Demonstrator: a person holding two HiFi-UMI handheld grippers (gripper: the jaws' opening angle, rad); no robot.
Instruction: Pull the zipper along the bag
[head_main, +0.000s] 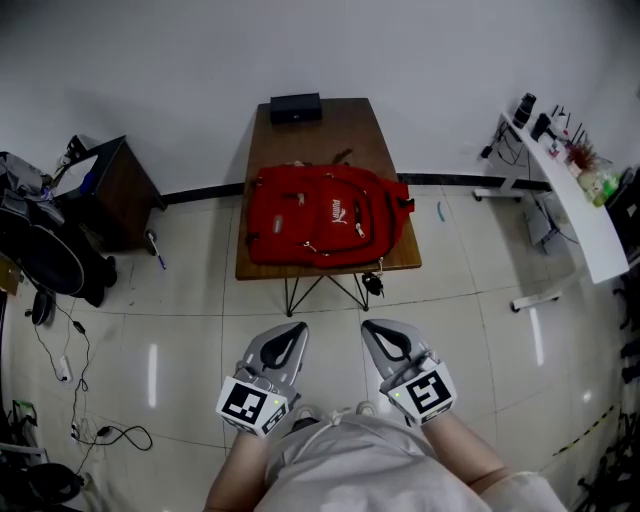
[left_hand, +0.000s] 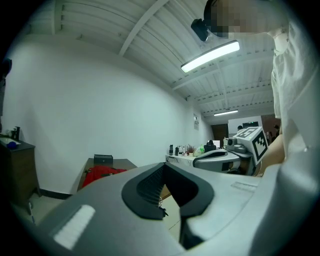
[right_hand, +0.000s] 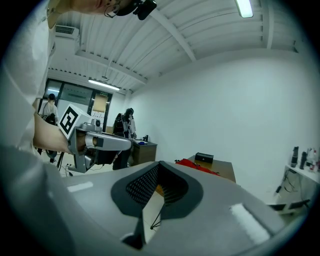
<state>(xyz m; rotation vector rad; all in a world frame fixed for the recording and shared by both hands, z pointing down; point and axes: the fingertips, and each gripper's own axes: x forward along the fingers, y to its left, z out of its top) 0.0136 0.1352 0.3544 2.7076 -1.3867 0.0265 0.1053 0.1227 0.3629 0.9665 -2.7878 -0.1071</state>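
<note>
A red backpack (head_main: 325, 218) lies flat on a brown wooden table (head_main: 325, 125), with its zipper tracks showing as thin lines across the front. Both grippers hang low in front of the person's body over the tiled floor, well short of the table. The left gripper (head_main: 296, 327) is shut with nothing in it, and so is the right gripper (head_main: 368, 325). In the left gripper view the left gripper's (left_hand: 163, 165) jaw tips meet, with the backpack (left_hand: 100, 173) far off. In the right gripper view the right gripper's (right_hand: 159, 163) tips meet too, the backpack (right_hand: 200, 166) beyond them.
A black box (head_main: 295, 107) sits at the table's far end. A dark cabinet (head_main: 110, 190) and black bags (head_main: 40, 250) stand at the left, with cables (head_main: 100, 435) on the floor. A white desk (head_main: 570, 190) with small items lines the right wall.
</note>
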